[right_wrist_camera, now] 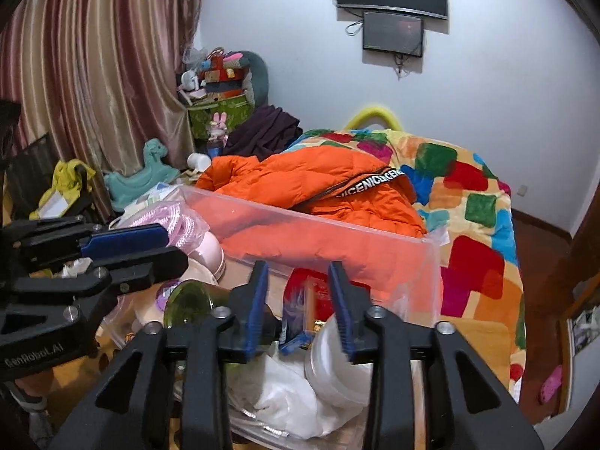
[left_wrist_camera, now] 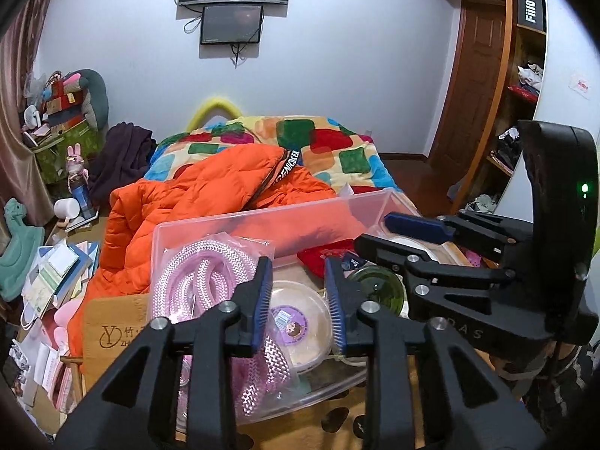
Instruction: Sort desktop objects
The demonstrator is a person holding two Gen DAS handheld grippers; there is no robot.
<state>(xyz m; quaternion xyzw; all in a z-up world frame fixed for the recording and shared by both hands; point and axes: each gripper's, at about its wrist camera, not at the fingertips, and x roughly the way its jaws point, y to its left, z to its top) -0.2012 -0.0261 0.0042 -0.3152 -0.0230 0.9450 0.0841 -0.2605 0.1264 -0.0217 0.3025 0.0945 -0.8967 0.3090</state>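
Both grippers hang side by side over a clear plastic bin (left_wrist_camera: 262, 217). No earlier picture, so only how they stand: the left gripper (left_wrist_camera: 298, 300) has its blue pads a little apart, and nothing is pinched between them. Just under and past its fingers lies a round tub with a purple label (left_wrist_camera: 296, 322). On its left side a pink and white rope in a bag (left_wrist_camera: 202, 281) fills that end of the bin. On its right side sits a green glass jar (left_wrist_camera: 378, 288), right under the other gripper's black arm.

The right gripper (right_wrist_camera: 300, 300) also has its pads a little apart, with nothing squeezed in them. Between and below its fingers stands a small blue packet (right_wrist_camera: 294, 322), not touched by the pads. Past it is a red bag (right_wrist_camera: 318, 288). Near its right finger is a white round tub (right_wrist_camera: 333, 367), and below lies a crumpled white plastic bag (right_wrist_camera: 285, 401).

Behind the bin, far from both grippers, an orange puffy jacket (left_wrist_camera: 195, 198) lies on a colourful blanket (right_wrist_camera: 468, 195).
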